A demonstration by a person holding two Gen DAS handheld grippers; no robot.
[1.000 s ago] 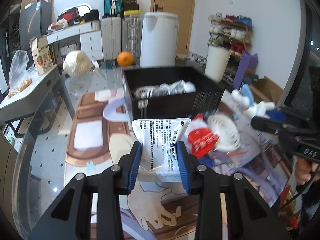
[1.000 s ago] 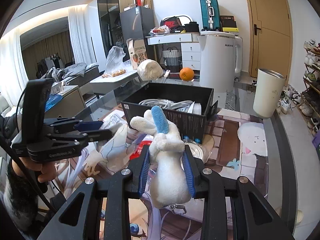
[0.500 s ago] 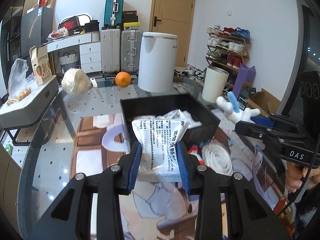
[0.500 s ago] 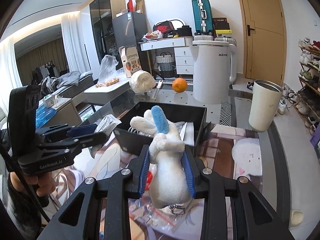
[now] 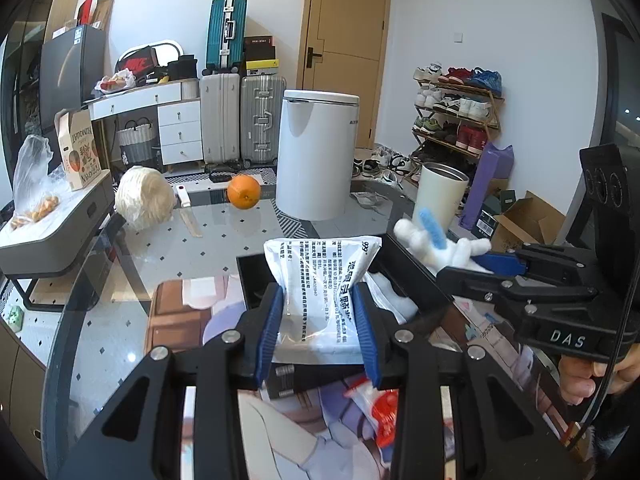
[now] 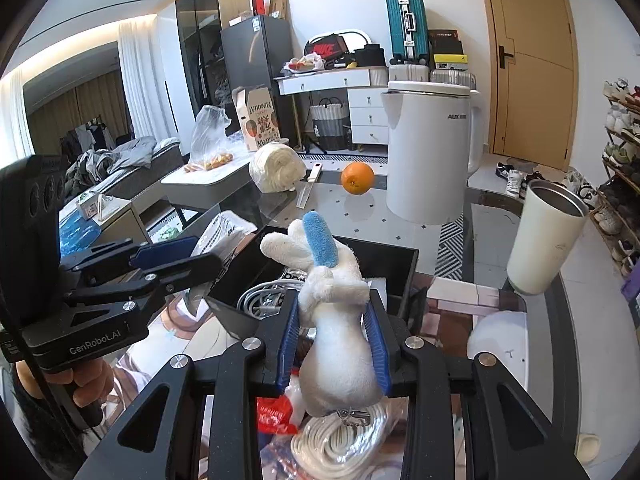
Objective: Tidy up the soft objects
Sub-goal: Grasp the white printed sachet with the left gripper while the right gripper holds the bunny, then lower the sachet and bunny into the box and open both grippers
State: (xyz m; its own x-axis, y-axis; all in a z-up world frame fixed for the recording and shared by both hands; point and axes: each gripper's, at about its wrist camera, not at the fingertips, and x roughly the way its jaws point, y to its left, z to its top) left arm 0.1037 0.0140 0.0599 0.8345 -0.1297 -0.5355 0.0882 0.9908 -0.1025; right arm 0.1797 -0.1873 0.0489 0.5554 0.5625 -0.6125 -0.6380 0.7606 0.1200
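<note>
**Both hands loaded over the black bin**

We hold a white printed packet [image 5: 320,280] in the left hand-held gripper [image 5: 318,330], its blue pads [image 5: 267,336] pressed against the packet's sides; the packet stands upright above the near wall of the black bin [image 5: 412,276], which lies at twelve o'clock from that gripper; in the right wrist view the same packet [image 6: 224,232] shows at ten o'clock, just left of the bin.

We hold a white plush rabbit [image 6: 336,340] in the right hand-held gripper [image 6: 334,344], clamped at its body; its blue ear [image 6: 318,240] points up toward twelve o'clock, over the bin [image 6: 400,280]; grey cables [image 6: 260,300] lie inside.

On the bench [image 5: 152,264], an orange [image 5: 244,192] sits at eleven o'clock beyond the bin, a white appliance [image 5: 316,156] just right of it; a red bag [image 6: 276,416] and a coil of white cord [image 6: 340,440] lie below the rabbit, at six o'clock.
</note>
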